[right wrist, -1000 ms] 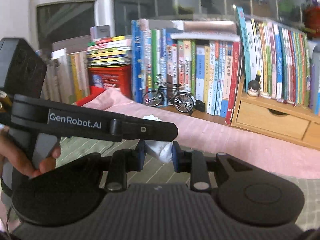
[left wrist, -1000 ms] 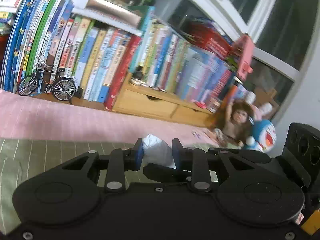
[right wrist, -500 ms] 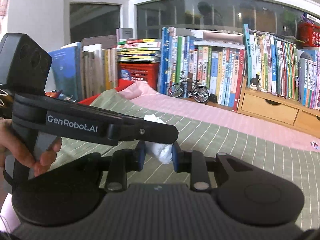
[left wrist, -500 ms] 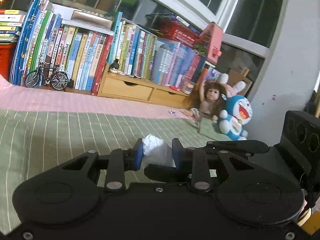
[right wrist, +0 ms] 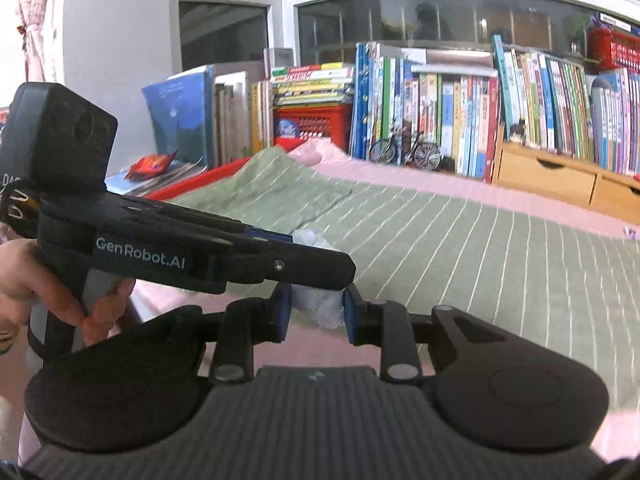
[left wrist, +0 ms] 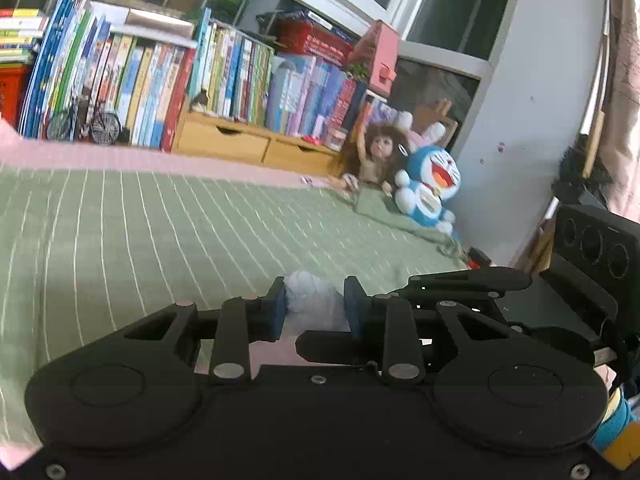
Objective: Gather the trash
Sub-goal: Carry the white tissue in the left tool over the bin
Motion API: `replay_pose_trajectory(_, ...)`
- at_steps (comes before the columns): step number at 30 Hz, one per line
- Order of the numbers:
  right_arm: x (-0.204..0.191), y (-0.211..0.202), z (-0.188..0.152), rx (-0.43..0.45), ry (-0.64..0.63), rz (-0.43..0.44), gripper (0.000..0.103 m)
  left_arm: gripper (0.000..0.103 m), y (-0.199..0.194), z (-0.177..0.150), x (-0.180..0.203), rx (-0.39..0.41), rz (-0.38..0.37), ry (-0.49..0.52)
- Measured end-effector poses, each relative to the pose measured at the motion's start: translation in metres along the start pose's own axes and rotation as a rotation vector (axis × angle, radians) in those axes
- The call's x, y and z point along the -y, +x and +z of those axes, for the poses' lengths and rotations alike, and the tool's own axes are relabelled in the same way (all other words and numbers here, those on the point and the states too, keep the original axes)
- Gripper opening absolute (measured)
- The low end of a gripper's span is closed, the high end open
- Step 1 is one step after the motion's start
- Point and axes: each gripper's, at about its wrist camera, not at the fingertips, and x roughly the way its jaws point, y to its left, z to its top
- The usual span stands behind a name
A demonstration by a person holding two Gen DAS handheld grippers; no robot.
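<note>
A crumpled white tissue (left wrist: pixel 312 300) sits between the blue pads of my left gripper (left wrist: pixel 314 306), which is shut on it above the green striped bedspread (left wrist: pixel 168 240). My right gripper (right wrist: pixel 316 312) is shut on a second white tissue wad (right wrist: pixel 320 306). The two grippers cross close together. In the right wrist view the left gripper's fingers (right wrist: pixel 280 266) reach in from the left, just above the right fingertips, with a bit of tissue (right wrist: pixel 308 237) showing over them. A hand (right wrist: pixel 48 300) holds the left gripper's handle.
A row of books (right wrist: pixel 460 120) and a wooden drawer unit (left wrist: pixel 248 146) line the window wall beyond a pink sheet (right wrist: pixel 440 190). A small model bicycle (right wrist: pixel 406 152), a doll (left wrist: pixel 376 156) and a blue plush toy (left wrist: pixel 430 188) stand near the bed's far edge. A red snack packet (right wrist: pixel 152 162) lies on books at left.
Both grippers have drawn back from the bookshelf over the bed, so the books look farther off. The left view has swung right, the right view left. Each tissue stays held.
</note>
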Motion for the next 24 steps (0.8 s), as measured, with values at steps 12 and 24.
replay_pose_trajectory(12,-0.038,-0.016,-0.079,-0.110,0.066,0.051,0.032,0.028,-0.028,-0.102,0.007,-0.117,-0.027,-0.064)
replay_pose_trajectory(24,-0.048,-0.008,-0.135,-0.269,0.119,0.107,0.032,0.029,-0.021,-0.166,0.004,-0.266,-0.008,-0.125)
